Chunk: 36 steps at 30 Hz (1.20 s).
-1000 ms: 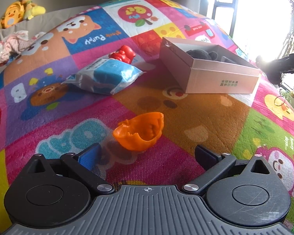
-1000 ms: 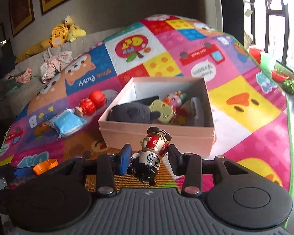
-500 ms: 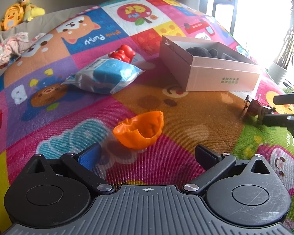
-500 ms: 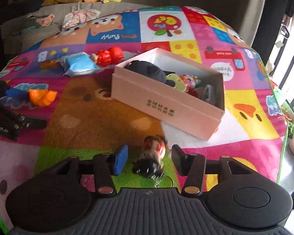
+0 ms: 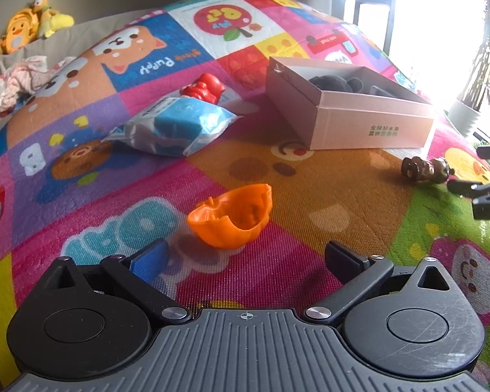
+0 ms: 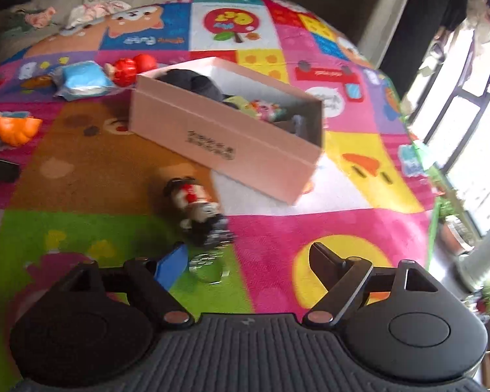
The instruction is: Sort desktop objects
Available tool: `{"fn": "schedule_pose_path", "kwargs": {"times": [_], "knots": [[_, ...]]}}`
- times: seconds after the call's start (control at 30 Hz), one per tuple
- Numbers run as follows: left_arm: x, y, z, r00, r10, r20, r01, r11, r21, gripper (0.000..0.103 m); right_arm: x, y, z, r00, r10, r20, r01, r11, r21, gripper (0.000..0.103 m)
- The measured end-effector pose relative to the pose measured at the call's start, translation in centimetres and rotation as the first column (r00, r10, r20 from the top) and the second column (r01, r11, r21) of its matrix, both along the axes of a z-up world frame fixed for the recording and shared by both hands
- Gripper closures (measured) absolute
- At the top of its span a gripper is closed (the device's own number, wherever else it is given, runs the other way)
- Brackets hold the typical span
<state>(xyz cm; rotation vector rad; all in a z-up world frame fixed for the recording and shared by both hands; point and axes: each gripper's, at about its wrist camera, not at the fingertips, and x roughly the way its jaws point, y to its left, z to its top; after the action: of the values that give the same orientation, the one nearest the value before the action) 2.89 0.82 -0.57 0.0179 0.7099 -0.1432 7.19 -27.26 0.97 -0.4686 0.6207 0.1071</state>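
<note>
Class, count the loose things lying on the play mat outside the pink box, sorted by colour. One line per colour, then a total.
Orange: 1, the orange shell
Red: 1, the red toy
Blue: 1, the blue packet
Mixed dark, red and white: 1, the small figure
Total: 4

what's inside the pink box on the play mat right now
Inside the pink box, a dark plush toy fills the far end, with a small yellowish and pink toy beside it. The near wall hides the box floor and anything lying low behind it.
</note>
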Motion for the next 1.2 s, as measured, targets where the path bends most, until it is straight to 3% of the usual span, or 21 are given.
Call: {"fn": "schedule_pose_path", "kwargs": {"times": [0.13, 0.3, 0.4, 0.5, 0.57, 0.63, 0.7, 1.03, 1.2], "knots": [[0.0, -0.1, 0.0, 1.0, -0.002, -0.002, 0.002, 1.0, 0.003, 0.0, 0.7, -2.2, 0.8, 0.993, -0.11, 0.031, 0.108, 0.993, 0.047, 0.021], [0.1, -0.1, -0.1, 1.0, -0.003, -0.003, 0.003, 1.0, 0.007, 0.0, 0.4, -3.1, 1.6, 0.996, -0.088, -0.021, 0.091, 0.971, 0.221, 0.015], [0.0, -0.1, -0.1, 1.0, -0.003, -0.003, 0.003, 1.0, 0.007, 0.0, 0.5, -2.4, 1.4, 0.994, -0.082, -0.074, 0.103, 0.933, 0.345, 0.004], [0.1, -0.1, 0.0, 1.0, -0.003, -0.003, 0.003, 1.0, 0.005, 0.0, 1.4, -1.2, 0.8, 0.988, -0.092, -0.124, 0.139, 0.874, 0.466, 0.002], [0.1, -0.1, 0.0, 1.0, -0.003, -0.003, 0.003, 1.0, 0.005, 0.0, 2.1, -0.3, 0.3, 0.984, -0.111, -0.137, 0.164, 0.866, 0.473, 0.003], [0.1, 0.0, 0.0, 1.0, -0.003, -0.003, 0.003, 1.0, 0.004, 0.0, 3.0, 0.7, -0.2, 0.98, -0.127, -0.151, 0.182, 0.875, 0.449, 0.015], [0.0, 0.0, 0.0, 1.0, -0.002, -0.001, 0.002, 1.0, -0.001, 0.0, 3.0, 1.1, -0.3, 0.982, -0.134, -0.132, 0.179, 0.886, 0.428, 0.037], [0.9, -0.5, 0.3, 1.0, 0.026, -0.01, -0.026, 0.999, 0.032, 0.0, -1.5, -2.0, -0.1, 0.985, -0.15, -0.083, 0.171, 0.899, 0.402, 0.039], [1.4, -1.3, 0.7, 1.0, 0.026, 0.014, -0.027, 0.998, 0.063, 0.0, -1.8, -2.6, -0.3, 0.981, -0.176, -0.077, 0.192, 0.881, 0.432, 0.039]]}}
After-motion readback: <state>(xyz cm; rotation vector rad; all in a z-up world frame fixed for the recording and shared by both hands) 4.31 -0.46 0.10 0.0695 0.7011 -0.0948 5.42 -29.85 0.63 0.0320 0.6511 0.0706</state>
